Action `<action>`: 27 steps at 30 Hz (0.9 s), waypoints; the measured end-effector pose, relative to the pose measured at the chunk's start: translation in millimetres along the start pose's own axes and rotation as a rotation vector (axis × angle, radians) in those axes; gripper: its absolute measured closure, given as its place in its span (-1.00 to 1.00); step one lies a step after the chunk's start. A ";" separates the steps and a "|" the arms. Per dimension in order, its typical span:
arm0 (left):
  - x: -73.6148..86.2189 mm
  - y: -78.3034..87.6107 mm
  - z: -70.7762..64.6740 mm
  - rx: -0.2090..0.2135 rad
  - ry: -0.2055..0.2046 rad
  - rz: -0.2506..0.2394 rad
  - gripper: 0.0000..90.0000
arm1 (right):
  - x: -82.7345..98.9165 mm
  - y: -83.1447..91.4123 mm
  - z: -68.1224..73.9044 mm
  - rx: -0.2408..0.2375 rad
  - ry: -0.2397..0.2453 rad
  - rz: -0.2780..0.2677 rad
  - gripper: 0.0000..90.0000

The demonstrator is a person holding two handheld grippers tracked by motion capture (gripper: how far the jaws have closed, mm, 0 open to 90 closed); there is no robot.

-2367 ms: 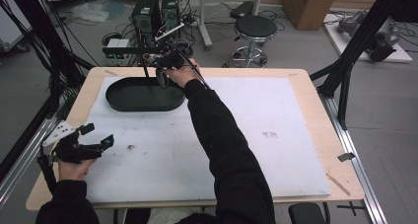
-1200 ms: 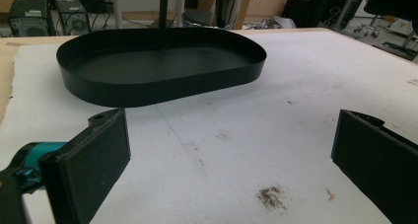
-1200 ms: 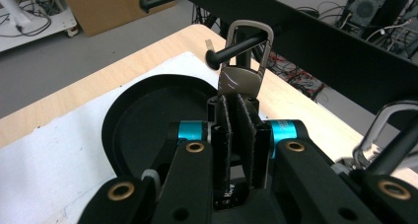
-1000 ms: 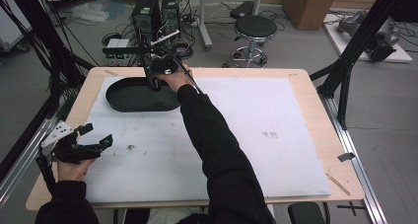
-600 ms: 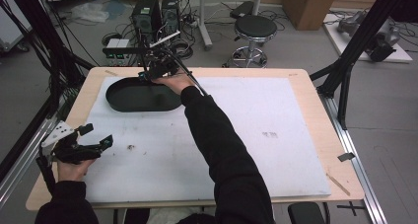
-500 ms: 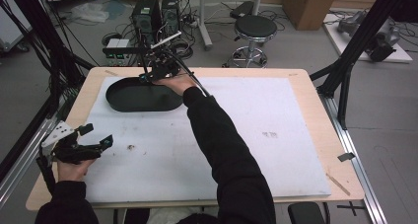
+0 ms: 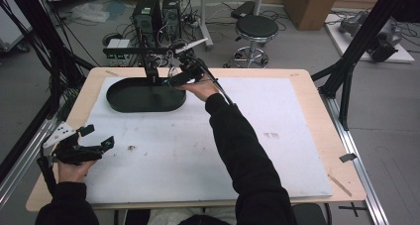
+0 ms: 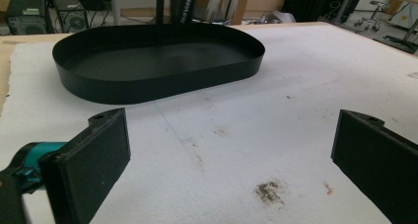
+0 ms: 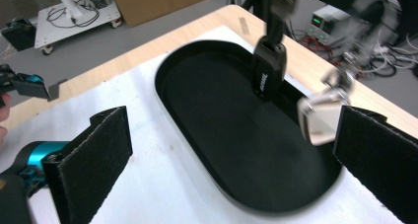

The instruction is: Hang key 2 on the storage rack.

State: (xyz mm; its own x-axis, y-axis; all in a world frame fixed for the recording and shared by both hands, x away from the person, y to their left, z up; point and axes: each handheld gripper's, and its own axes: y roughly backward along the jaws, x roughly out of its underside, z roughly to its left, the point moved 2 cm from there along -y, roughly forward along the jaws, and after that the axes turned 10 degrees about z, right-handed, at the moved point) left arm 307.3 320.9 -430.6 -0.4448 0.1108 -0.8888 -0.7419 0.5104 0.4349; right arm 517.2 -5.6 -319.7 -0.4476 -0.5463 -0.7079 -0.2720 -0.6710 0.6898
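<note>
Black tray [image 7: 130,102], right claw [image 7: 161,80] wide, empty

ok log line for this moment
right gripper: open, jaws just opened, nothing between, over black tray | left gripper: open, nothing between, near table corner | tray: nothing inside

Your right gripper [image 7: 166,81] shifts along the far rim of the black tray [image 7: 124,102], ending a little farther right in the upper middle of the high view than a second ago. Its jaws have just been opening and now stand wide apart over the tray, nothing between them.
</note>
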 end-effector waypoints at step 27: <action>0.7 -1.3 -2.1 -0.003 -0.010 0.023 -0.96 | 84.9 84.2 -31.3 0.143 -0.081 -0.072 -0.99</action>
State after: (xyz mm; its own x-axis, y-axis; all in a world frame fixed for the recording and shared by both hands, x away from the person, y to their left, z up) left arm 306.9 318.5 -431.4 -0.4567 0.1306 -0.8800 -0.7332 0.5049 0.4555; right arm 482.9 -124.2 -326.5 -0.4884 -0.4533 -0.7456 -0.4213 -0.6259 0.6564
